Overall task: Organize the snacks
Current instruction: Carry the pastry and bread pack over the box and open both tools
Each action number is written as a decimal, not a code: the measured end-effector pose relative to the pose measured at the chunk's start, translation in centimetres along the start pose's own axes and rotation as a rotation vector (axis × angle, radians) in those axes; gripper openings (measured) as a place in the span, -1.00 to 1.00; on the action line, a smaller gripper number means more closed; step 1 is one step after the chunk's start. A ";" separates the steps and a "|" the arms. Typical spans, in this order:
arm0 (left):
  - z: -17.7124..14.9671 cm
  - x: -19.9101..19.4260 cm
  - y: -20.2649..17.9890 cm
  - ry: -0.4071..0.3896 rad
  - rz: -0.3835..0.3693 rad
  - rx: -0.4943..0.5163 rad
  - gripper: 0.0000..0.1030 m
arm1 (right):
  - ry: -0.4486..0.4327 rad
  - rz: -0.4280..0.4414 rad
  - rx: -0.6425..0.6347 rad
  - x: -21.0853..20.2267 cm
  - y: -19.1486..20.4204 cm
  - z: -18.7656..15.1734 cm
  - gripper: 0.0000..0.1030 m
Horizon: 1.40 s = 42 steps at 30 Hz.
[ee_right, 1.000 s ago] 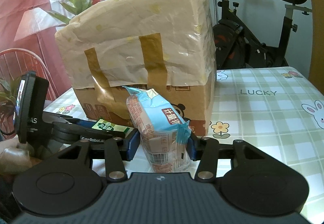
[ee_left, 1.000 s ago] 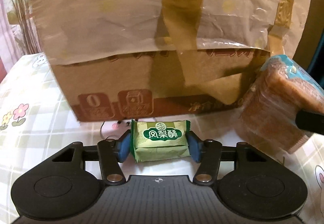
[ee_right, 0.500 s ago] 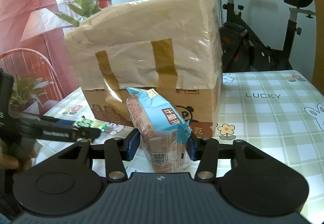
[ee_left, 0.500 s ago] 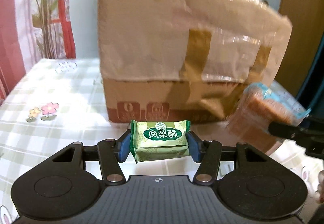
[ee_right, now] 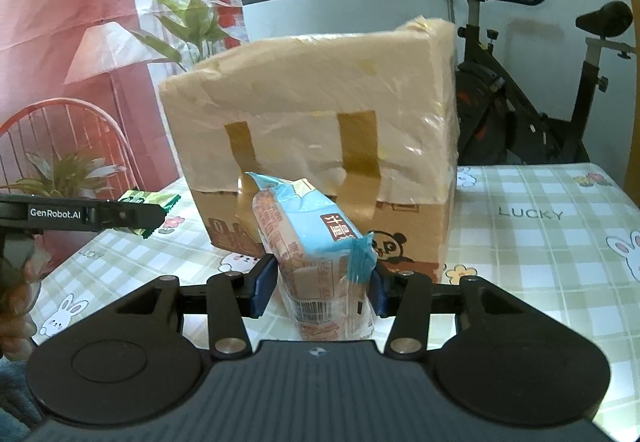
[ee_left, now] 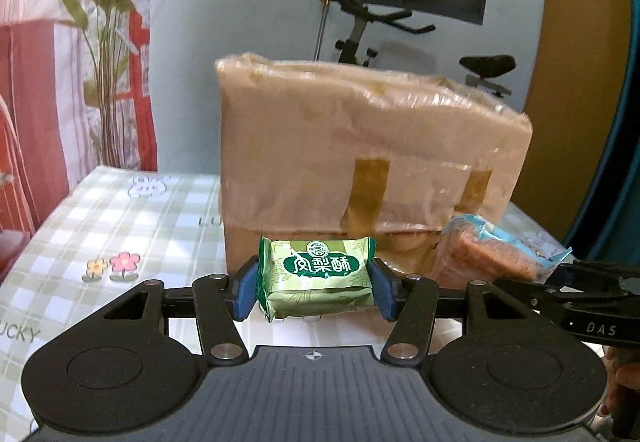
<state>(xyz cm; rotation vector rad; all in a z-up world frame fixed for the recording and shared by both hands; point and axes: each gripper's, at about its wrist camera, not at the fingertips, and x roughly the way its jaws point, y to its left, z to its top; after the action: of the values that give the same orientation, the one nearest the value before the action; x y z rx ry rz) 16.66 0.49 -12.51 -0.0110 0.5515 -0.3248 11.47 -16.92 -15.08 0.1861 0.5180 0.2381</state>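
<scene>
Left wrist view: the left claw (ee_left: 312, 292) is clamping a green pineapple-cake packet (ee_left: 317, 280) between its blue pads (ee_left: 244, 292), holding it above the checked tabletop (ee_left: 120, 226) in front of the cardboard box (ee_left: 360, 170). Right wrist view: the right claw (ee_right: 318, 292) is gripping a blue-and-clear biscuit pack (ee_right: 320, 254) upright by its lower half, also in front of the box, whose upper part is wrapped in plastic film and taped with brown strips (ee_right: 358, 146).

Both snacks are hanging clear of the tabletop, near each other, the biscuit pack (ee_left: 492, 252) lying to the right of the green packet. No opening in the box is showing from either view, so where the snacks belong cannot be told. To carry this step well, the holder is probably best keeping both grips steady and light, since the soft wrappers are likely to crush, and keeping the two claws apart so they are not colliding.
</scene>
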 end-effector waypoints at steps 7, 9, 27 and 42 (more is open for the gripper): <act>2.2 -1.3 -0.4 -0.080 -0.009 0.025 0.15 | -0.053 0.022 -0.022 -1.3 0.8 1.7 -0.06; 3.0 -1.7 -0.6 -0.104 -0.012 0.036 0.15 | -0.077 0.030 -0.031 -1.9 1.0 2.4 -0.06; 12.7 1.7 -1.4 -0.252 -0.057 0.095 0.15 | -0.276 0.086 -0.039 -2.6 0.2 13.8 -0.08; 14.3 10.9 -0.3 -0.092 0.011 0.089 0.22 | -0.093 0.033 0.011 8.6 -3.1 17.9 -0.15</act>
<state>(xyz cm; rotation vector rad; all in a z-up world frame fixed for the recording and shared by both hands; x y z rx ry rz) 32.71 -4.28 -5.92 0.0633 0.4458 -0.3359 28.35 -19.62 -4.50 0.2159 0.4241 0.2577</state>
